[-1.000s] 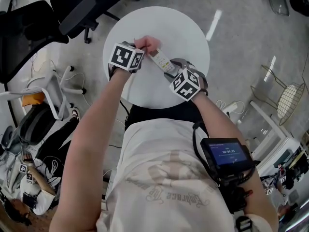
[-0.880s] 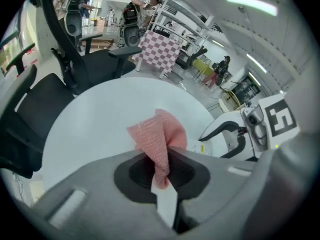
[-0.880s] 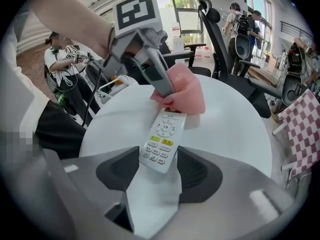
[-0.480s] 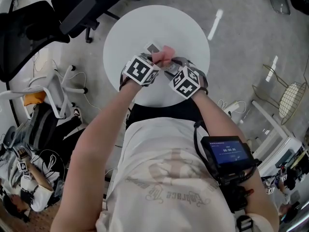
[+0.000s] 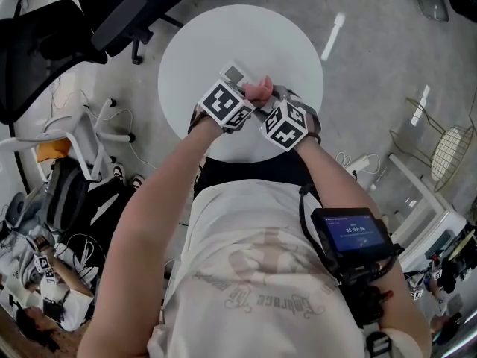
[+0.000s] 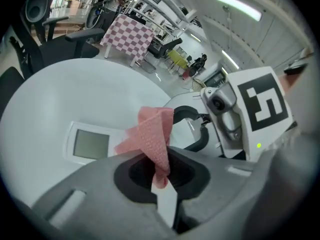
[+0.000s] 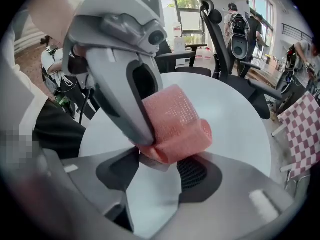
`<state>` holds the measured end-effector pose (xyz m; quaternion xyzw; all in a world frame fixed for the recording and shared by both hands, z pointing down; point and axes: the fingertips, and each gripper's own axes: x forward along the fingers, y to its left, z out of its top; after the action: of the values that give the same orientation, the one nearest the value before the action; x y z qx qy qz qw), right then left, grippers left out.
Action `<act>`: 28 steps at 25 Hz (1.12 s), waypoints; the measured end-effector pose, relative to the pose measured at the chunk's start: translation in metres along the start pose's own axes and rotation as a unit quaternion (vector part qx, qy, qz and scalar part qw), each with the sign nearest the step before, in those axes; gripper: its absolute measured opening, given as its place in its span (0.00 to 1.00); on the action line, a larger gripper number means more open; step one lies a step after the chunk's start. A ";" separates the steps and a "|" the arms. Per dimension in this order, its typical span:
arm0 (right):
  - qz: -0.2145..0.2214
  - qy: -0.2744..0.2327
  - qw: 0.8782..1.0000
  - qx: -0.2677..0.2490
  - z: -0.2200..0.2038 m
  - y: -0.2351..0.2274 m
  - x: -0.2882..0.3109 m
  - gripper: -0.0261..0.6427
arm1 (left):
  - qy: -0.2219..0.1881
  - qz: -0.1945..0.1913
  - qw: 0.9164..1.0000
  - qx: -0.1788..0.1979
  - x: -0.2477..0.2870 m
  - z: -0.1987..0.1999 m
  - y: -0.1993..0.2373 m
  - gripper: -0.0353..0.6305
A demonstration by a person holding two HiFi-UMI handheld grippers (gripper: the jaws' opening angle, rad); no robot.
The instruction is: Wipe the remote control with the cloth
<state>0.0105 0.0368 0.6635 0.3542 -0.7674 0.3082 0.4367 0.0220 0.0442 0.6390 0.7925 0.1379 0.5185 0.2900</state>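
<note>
A white remote control (image 5: 235, 74) with a grey screen (image 6: 90, 144) lies over the round white table (image 5: 298, 36). My right gripper (image 5: 270, 101) is shut on its near end; the remote's body (image 7: 152, 199) shows between those jaws. My left gripper (image 5: 244, 98) is shut on a pink cloth (image 6: 152, 139). It presses the cloth (image 7: 177, 121) onto the remote just ahead of the right gripper's jaws. In the head view the cloth (image 5: 258, 90) bunches between the two marker cubes. The middle of the remote is hidden beneath the cloth and the grippers.
Black office chairs (image 5: 112, 13) stand at the table's far left. A white stand with cables (image 5: 89, 136) and bags are on the floor at left. A wire chair (image 5: 447, 151) and a power strip (image 5: 361, 166) are at right.
My left gripper has slid right along the remote with the cloth, up to the right gripper. The remote's screen end is now uncovered. The right gripper has kept still.
</note>
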 end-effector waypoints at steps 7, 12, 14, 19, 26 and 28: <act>0.001 0.004 1.000 0.000 -0.003 -0.002 -0.001 0.41 | -0.061 0.099 0.990 -0.082 -0.037 -0.004 0.068 0.10; 0.001 0.013 1.000 -0.004 -0.009 -0.004 -0.003 0.41 | -0.113 0.165 0.969 -0.141 -0.069 -0.009 0.110 0.10; 0.000 0.017 1.000 -0.005 -0.009 -0.004 -0.002 0.41 | -0.138 0.179 0.962 -0.153 -0.082 -0.010 0.119 0.10; -0.015 0.025 1.000 -0.005 -0.016 -0.004 -0.004 0.42 | -0.177 0.173 0.955 -0.163 -0.090 -0.015 0.107 0.10; -0.050 0.034 0.998 0.016 -0.013 -0.016 -0.013 0.46 | -0.241 0.148 0.936 -0.211 -0.091 -0.029 0.065 0.10; -0.052 0.045 0.997 0.033 -0.012 -0.018 -0.011 0.46 | -0.262 0.143 0.926 -0.233 -0.096 -0.037 0.059 0.10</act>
<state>0.0342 0.0394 0.6622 0.3941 -0.7167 0.3259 0.4741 -0.0570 -0.0404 0.6144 0.8216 -0.1826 0.3461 0.4146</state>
